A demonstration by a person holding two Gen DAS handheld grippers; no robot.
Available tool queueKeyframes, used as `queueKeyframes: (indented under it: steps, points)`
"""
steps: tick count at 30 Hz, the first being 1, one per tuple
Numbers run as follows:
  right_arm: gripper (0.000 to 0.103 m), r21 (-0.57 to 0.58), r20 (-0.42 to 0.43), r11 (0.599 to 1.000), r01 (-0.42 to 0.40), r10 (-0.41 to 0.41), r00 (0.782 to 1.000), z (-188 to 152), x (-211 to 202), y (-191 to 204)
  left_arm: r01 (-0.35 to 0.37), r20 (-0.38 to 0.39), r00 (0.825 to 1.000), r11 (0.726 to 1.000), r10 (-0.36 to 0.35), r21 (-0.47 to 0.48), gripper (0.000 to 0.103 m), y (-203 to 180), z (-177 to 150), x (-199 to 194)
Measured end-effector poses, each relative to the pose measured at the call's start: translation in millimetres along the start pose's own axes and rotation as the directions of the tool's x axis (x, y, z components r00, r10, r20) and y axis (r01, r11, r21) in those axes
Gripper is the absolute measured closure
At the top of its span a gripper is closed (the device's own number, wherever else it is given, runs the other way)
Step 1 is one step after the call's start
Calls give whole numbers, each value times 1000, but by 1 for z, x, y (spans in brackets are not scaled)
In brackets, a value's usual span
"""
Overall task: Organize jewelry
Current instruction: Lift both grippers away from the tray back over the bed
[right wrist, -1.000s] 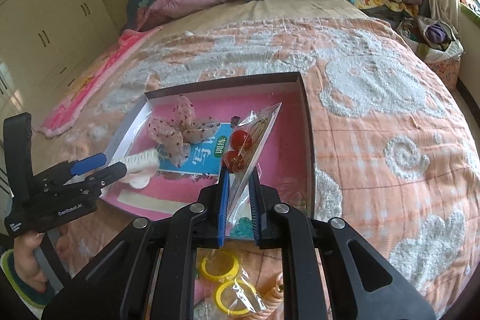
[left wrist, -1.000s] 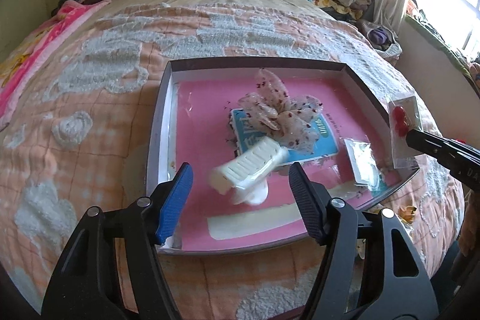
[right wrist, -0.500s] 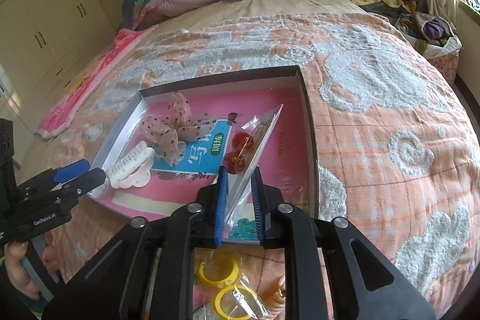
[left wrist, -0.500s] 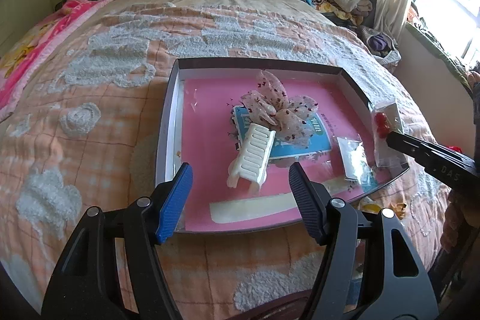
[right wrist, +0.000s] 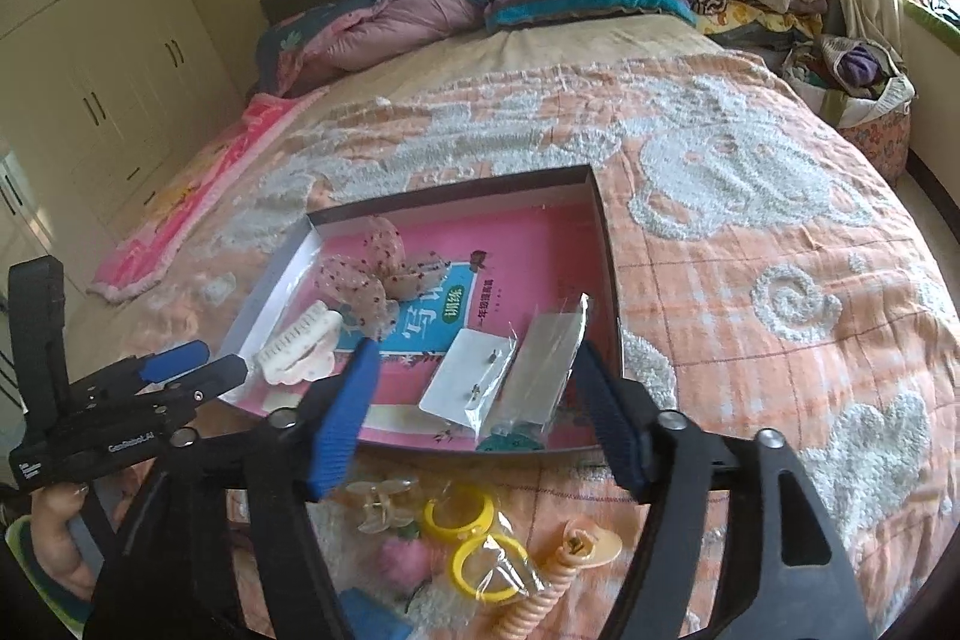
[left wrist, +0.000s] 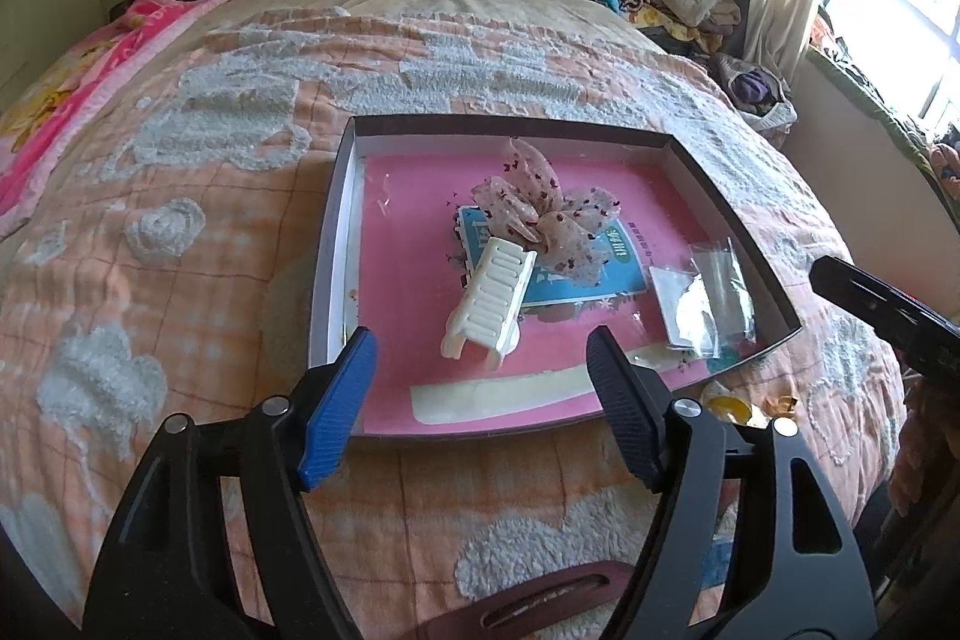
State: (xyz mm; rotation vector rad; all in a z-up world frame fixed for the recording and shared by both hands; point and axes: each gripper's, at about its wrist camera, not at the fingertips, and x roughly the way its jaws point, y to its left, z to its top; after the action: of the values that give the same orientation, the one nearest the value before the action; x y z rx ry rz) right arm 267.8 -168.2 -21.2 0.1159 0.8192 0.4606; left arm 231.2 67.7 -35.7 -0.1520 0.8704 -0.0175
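Left gripper (left wrist: 480, 388) jaws opening and empty, right gripper (right wrist: 474, 400) jaws opening above plastic packet (right wrist: 540, 364), packet lying in tray (right wrist: 609, 280)

White "GenRobot.AI" runs along the left gripper (right wrist: 180, 370); "训练" sits in a green oval on the booklet (right wrist: 444, 319).

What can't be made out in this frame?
- Contents of the clear packet, both views: glare, lying face down.
- Items on the bedspread near the yellow hoops, right wrist: cut off behind the right gripper.
- Booklet print, left wrist: too small.
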Motion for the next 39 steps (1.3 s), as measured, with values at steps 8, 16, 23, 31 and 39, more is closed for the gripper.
queueKeyframes:
  steps: [8,16,23,31,39]
  points:
    - [15,-18,61,1000,-2,3,998,0,-33,8,-2,39,999,1000,2,-7,19,-4,0,-24]
    - [7,-29,126,1000,9,-5,992,3,-67,11,-6,80,997,1000,8,-16,9,-8,4,-52]
    - [7,-40,170,999,8,-1,985,3,-98,10,-12,116,993,1000,14,-19,9,-9,0,-78]
    - [7,-64,213,998,10,4,977,-3,-133,9,-19,124,992,1000,21,-17,9,-8,-15,-100]
    - [6,-85,226,996,19,1,974,-19,-159,11,-5,118,993,1000,2,25,9,-25,-31,-109]
